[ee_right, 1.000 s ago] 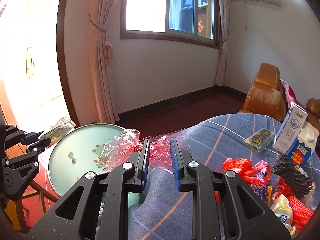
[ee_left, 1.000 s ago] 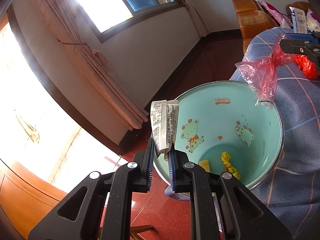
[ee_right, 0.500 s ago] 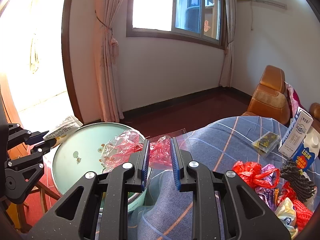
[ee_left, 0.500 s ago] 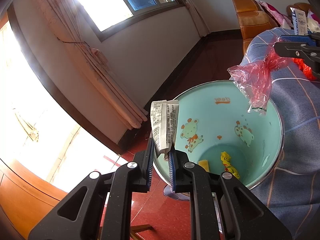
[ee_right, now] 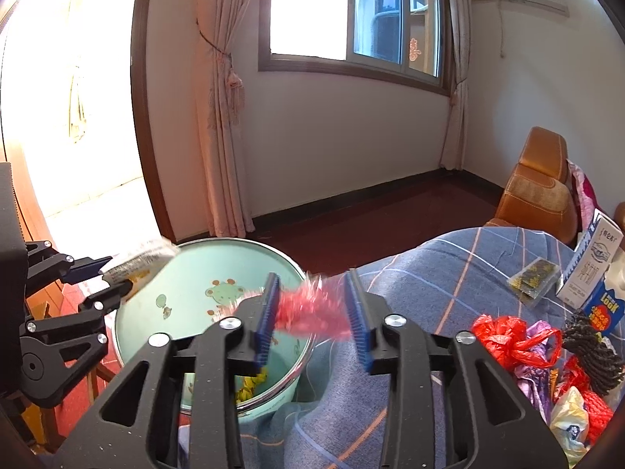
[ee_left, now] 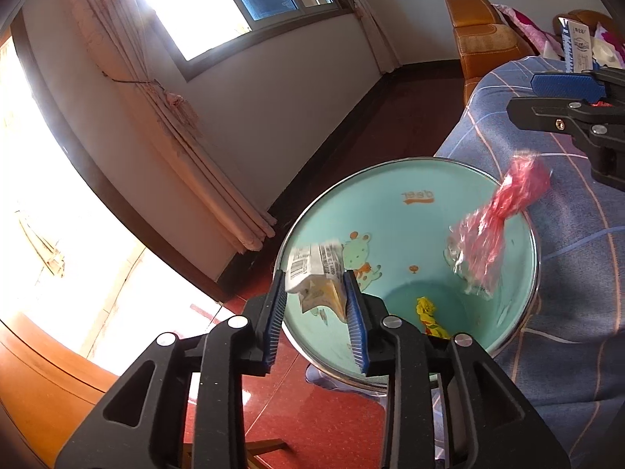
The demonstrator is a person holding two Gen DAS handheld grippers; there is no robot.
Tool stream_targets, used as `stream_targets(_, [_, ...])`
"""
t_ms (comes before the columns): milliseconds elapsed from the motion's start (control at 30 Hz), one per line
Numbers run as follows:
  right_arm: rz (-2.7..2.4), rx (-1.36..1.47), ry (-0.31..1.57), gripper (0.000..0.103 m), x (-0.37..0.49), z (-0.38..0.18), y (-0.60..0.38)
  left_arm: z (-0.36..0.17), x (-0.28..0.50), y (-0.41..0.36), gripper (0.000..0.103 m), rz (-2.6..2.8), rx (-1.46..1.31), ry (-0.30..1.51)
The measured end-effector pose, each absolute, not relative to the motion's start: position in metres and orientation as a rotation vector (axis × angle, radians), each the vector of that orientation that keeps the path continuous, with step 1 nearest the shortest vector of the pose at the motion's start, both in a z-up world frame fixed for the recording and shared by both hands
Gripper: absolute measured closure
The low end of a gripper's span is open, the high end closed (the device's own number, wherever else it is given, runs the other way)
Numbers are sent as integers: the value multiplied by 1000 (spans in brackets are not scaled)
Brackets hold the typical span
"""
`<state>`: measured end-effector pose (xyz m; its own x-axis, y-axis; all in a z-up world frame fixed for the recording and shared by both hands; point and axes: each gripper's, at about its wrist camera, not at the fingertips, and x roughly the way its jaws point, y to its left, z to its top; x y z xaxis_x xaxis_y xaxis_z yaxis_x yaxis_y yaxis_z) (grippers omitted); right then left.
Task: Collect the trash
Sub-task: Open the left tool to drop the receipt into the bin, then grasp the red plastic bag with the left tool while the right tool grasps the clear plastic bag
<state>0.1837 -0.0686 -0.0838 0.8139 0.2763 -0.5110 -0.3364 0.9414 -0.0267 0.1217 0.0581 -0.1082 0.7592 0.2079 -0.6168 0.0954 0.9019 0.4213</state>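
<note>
Both jaws just opened, carton (ee_left: 316, 273), red wrapper (ee_left: 492, 230) over bin (ee_left: 410, 199)

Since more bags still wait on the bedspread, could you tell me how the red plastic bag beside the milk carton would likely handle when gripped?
The red plastic bag looks thin and crumpled, so probably floppy and very light. Its glossy film may slip between pads. It likely collapses rather than rolls.

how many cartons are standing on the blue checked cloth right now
2, side by side at the cloth's far right edge: a white carton and a blue-and-white carton just right of it. More could be hidden off-frame.
</note>
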Motion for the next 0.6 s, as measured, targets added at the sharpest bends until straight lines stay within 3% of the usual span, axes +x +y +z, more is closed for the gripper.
stream_targets(33, [327,-116,528,59,184,-84,-69,-108,121,58,59,62,447,710])
stream_targets(200, [312,-94,524,49,182,-85,-76,-107,120,58,48,61,440,701])
stream_targets(600, [274,-56,520,40,171,-84,-91,-106,117,53,39,54,446,691])
